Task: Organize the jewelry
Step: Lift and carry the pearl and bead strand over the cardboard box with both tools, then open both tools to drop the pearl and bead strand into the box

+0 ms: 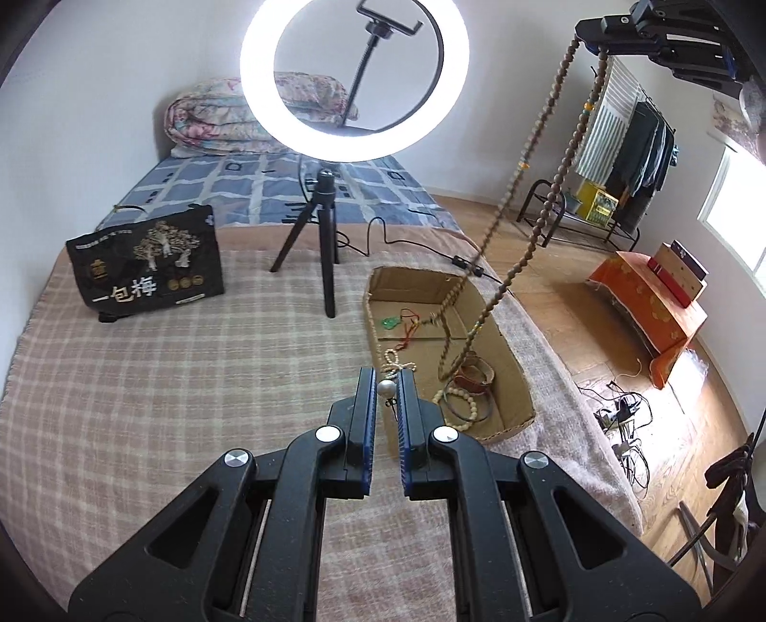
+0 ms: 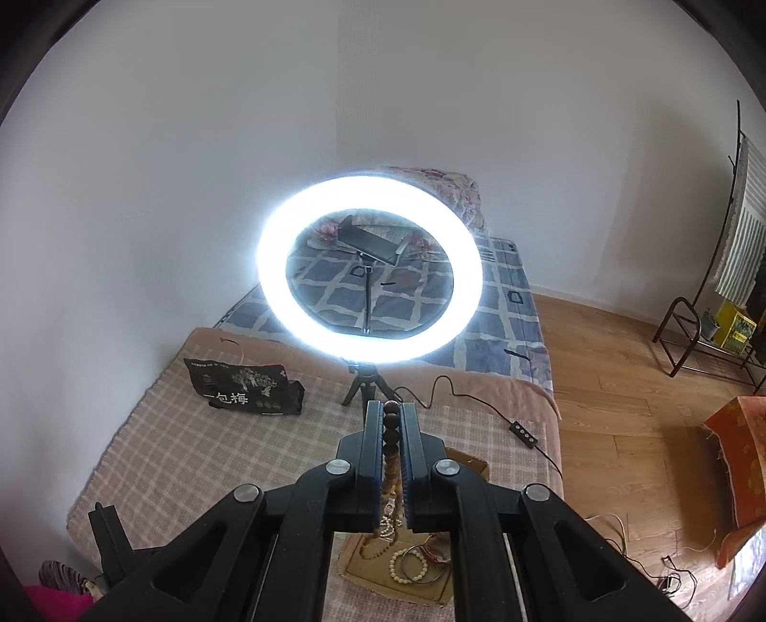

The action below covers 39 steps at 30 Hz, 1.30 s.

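Currently left gripper (image 1: 388, 383) clamps a pearl necklace (image 1: 387, 388), right gripper (image 2: 391, 411) clamps the brown bead strand (image 1: 555, 158) (hanging long): lift both clear of cardboard box (image 1: 519, 368) without tangling.

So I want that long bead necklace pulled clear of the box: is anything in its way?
Possibly. The brown bead necklace hangs from the right gripper, and its lower loop still dips into the cardboard box among the bangles. Whether it snags on them cannot be told.
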Available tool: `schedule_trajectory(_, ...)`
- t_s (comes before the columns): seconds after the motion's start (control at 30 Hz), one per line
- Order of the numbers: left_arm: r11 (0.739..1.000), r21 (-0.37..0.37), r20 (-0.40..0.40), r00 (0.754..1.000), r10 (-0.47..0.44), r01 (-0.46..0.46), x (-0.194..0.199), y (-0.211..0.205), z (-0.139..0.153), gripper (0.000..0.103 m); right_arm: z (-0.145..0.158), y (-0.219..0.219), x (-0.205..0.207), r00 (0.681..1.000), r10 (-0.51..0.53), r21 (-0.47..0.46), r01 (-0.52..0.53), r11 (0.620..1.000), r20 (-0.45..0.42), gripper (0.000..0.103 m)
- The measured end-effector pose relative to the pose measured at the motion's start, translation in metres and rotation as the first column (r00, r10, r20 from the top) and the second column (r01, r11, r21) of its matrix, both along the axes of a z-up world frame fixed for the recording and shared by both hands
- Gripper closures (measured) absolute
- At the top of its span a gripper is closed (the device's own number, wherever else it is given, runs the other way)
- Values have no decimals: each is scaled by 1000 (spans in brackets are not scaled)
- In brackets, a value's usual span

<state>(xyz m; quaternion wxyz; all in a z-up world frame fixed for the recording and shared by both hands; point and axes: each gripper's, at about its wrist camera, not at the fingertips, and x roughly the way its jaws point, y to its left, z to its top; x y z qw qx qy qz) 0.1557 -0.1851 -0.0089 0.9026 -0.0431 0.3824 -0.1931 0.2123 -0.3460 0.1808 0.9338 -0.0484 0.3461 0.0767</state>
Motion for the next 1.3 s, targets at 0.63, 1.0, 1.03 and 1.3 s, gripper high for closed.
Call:
schedule_trajectory(0.63,997,25,-79,994,-74,76,55,-64,-47,97,-61,-65,73,993,-81,28,84,996,-85,99)
schedule_trajectory(1.0,994,42,-108,989,-96,101,69,-78,-68,97,-97,-78,92,984,-105,30,110,993,-141,99)
schedule_trajectory(1.03,994,45,-108,989,-97,102,70,-79,-70,97,-102,-79,94,983,-106,30,111,993,-148,99)
schedule_trajectory(1.3,991,66,-111,988,-108,116,74,-88,-80,97,-142,-82,109,973,-90,37,100,994,-213,98)
